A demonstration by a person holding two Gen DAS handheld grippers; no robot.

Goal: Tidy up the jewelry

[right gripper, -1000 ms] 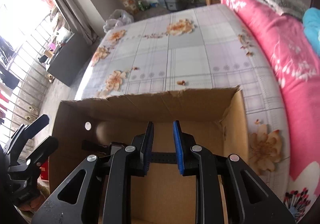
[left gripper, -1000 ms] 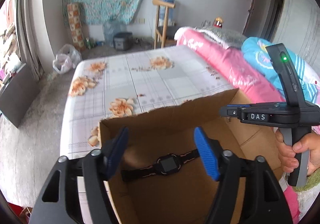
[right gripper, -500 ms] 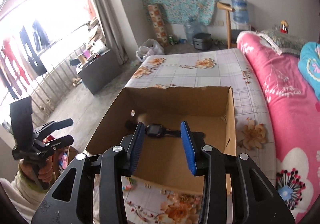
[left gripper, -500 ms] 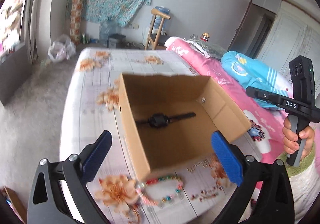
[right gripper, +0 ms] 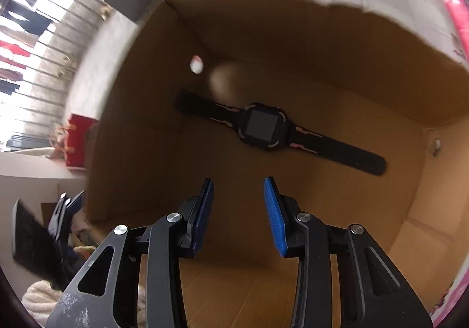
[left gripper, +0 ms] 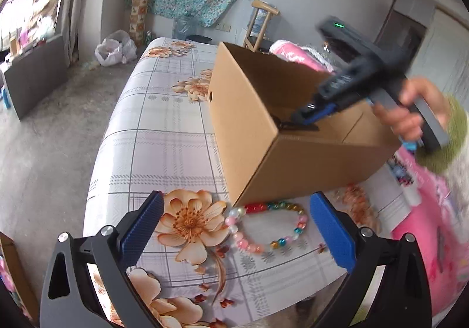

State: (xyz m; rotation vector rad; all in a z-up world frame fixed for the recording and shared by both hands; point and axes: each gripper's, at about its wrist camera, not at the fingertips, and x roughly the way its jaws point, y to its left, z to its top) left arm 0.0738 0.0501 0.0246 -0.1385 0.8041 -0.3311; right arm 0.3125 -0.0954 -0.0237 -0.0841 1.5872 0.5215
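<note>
Left gripper (left gripper: 234, 237) now pulled back out of the cardboard box (left gripper: 258, 158), jaws fully wide and empty around the bead bracelet (left gripper: 265, 225) at the bed's near edge. Right gripper (right gripper: 238, 210) dipped into the box, part open, empty, above the watch (right gripper: 263, 128). Bracelet likely next.
</note>
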